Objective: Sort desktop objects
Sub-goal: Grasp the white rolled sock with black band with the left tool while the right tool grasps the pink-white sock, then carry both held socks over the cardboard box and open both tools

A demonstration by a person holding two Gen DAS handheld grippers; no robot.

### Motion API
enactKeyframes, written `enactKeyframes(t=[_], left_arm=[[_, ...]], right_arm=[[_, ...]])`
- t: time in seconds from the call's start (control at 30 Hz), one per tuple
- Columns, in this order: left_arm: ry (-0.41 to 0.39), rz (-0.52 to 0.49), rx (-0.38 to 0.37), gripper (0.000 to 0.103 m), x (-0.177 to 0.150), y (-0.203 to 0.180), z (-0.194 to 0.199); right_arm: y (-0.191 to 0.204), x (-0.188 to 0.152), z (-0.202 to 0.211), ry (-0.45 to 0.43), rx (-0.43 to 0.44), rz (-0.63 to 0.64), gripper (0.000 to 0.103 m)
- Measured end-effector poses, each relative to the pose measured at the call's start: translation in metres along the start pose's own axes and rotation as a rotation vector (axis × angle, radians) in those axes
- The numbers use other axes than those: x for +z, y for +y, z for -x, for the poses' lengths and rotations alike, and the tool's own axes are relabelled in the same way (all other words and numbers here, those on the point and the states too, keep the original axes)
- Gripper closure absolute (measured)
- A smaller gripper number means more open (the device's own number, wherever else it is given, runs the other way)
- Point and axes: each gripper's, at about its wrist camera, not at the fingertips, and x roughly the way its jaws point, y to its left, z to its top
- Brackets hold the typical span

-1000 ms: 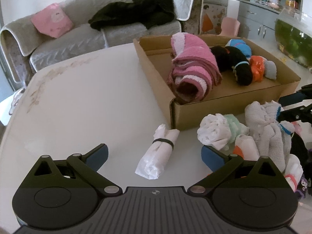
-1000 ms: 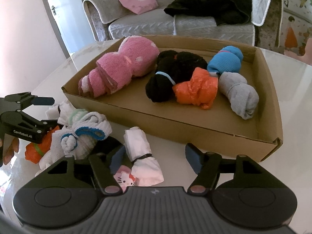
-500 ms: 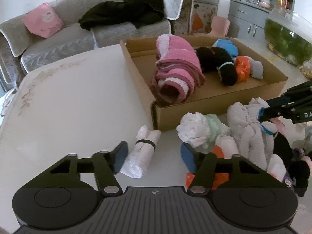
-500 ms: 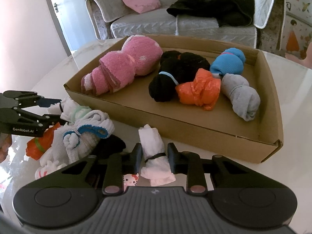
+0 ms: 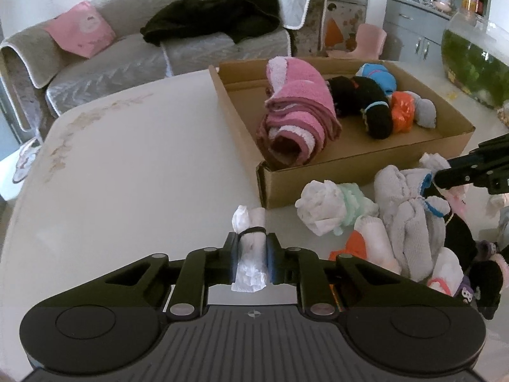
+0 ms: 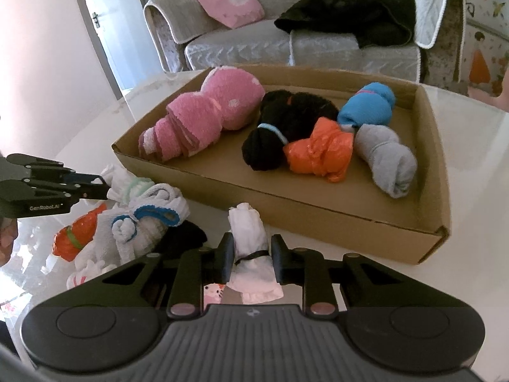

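Observation:
My left gripper [image 5: 251, 254] is shut on a white rolled bundle [image 5: 249, 242] with a black band, which lies on the white table just left of the cardboard box [image 5: 318, 178]. My right gripper [image 6: 251, 254] is shut on another white banded roll [image 6: 249, 235] in front of the box's near wall [image 6: 318, 222]. Between the two lies a pile of rolled socks [image 5: 407, 210], white, mint, orange and black. Inside the box lie a pink towel roll [image 6: 203, 117], a black roll [image 6: 280, 127], a blue roll [image 6: 369, 105], an orange bundle [image 6: 321, 149] and a grey roll [image 6: 385, 156].
The other hand's gripper [image 6: 95, 186] shows at the left of the right wrist view, beside the sock pile [image 6: 136, 219]. A grey sofa [image 5: 127, 60] with a pink cushion and dark clothing stands behind the table. A fish tank [image 5: 474, 60] is at the far right.
Both grippers went from open to shut, each closing around its white banded roll. The left one also shifted right so that the roll came between its fingers.

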Motion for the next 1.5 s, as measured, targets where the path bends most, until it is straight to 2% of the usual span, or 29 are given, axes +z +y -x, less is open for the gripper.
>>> enactKeyframes(t=[0.07, 0.23, 0.37, 0.57, 0.77, 0.87, 1.1, 1.27, 1.5], left_arm=[[-0.002, 0.001, -0.017, 0.081, -0.001, 0.001, 0.005], [-0.031, -0.013, -0.004, 0.081, -0.002, -0.003, 0.019], [-0.088, -0.032, 0.038, 0.080, 0.004, -0.009, 0.032], [-0.167, -0.066, 0.061, 0.080, 0.016, -0.025, 0.046], [-0.200, -0.103, 0.045, 0.080, 0.032, -0.046, 0.042], [-0.229, -0.091, 0.025, 0.080, 0.047, -0.051, 0.042], [-0.305, -0.074, 0.038, 0.080, 0.083, -0.064, 0.034], [-0.350, -0.089, 0.053, 0.080, 0.111, -0.078, 0.021], [-0.368, -0.071, 0.010, 0.080, 0.134, -0.094, -0.010]], right_arm=[[-0.003, 0.000, 0.004, -0.008, -0.001, -0.002, 0.081], [-0.013, -0.001, 0.015, -0.029, 0.003, -0.017, 0.081], [-0.017, 0.000, 0.026, -0.060, 0.009, -0.019, 0.081], [-0.022, 0.005, 0.040, -0.112, 0.007, -0.023, 0.081], [-0.032, 0.018, 0.059, -0.181, 0.005, -0.049, 0.081], [-0.035, 0.031, 0.068, -0.231, 0.001, -0.054, 0.081], [-0.043, 0.064, 0.087, -0.348, 0.008, -0.054, 0.080], [-0.048, 0.081, 0.075, -0.365, 0.024, -0.038, 0.080], [-0.058, 0.089, 0.056, -0.356, 0.043, -0.047, 0.080]])
